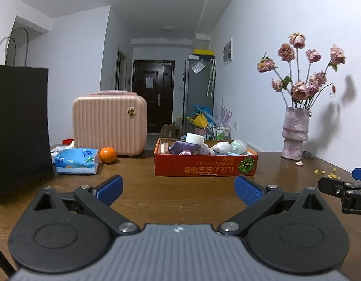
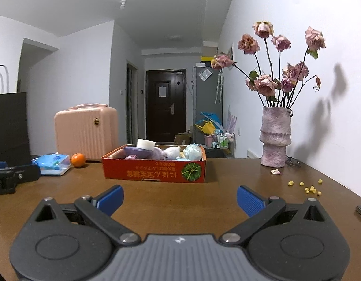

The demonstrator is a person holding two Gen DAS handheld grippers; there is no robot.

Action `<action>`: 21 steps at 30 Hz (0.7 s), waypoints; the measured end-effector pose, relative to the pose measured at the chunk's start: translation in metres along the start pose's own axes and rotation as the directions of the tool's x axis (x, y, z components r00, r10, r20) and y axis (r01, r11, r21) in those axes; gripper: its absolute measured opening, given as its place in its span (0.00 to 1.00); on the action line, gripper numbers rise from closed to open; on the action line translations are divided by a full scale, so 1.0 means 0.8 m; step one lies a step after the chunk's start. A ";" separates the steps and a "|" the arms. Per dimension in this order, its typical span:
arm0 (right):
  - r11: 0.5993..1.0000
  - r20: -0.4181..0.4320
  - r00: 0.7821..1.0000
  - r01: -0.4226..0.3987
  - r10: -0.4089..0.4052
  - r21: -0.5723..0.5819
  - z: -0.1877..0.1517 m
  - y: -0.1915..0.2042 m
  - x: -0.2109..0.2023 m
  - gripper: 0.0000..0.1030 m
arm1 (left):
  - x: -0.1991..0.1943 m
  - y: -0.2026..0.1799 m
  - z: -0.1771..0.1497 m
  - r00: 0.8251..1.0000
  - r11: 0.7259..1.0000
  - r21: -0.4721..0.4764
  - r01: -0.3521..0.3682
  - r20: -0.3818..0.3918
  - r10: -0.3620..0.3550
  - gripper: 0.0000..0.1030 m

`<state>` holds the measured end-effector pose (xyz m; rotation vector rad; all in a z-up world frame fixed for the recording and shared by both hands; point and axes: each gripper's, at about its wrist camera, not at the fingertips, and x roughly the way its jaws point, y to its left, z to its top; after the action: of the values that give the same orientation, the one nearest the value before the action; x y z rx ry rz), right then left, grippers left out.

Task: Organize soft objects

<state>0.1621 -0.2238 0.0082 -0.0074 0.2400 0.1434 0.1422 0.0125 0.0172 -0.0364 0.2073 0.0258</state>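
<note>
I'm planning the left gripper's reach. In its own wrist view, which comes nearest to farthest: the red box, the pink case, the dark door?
From the open left gripper:
1. Red box, just ahead, slightly right, on the table.
2. Pink case, farther back, on the left.
3. Dark door, far down the hallway.
</note>
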 end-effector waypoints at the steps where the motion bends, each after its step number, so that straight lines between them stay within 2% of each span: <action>1: 1.000 0.003 1.000 -0.005 0.005 -0.003 -0.002 0.002 -0.013 1.00 | -0.008 0.000 -0.001 1.000 1.000 0.001 0.004 0.003 -0.004 1.00; 12: 1.000 0.040 0.999 -0.009 0.009 -0.011 -0.020 0.011 -0.106 1.00 | -0.073 -0.007 -0.023 0.999 0.998 0.036 0.045 0.017 -0.046 1.00; 21: 1.000 0.071 0.997 -0.001 0.002 -0.019 -0.025 0.012 -0.144 1.00 | -0.093 -0.011 -0.029 0.998 0.997 0.051 0.051 0.025 -0.053 1.00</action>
<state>0.0455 -0.2308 0.0163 -0.0215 0.1680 0.1471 0.0646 0.0014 0.0099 0.0092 0.1808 -0.0310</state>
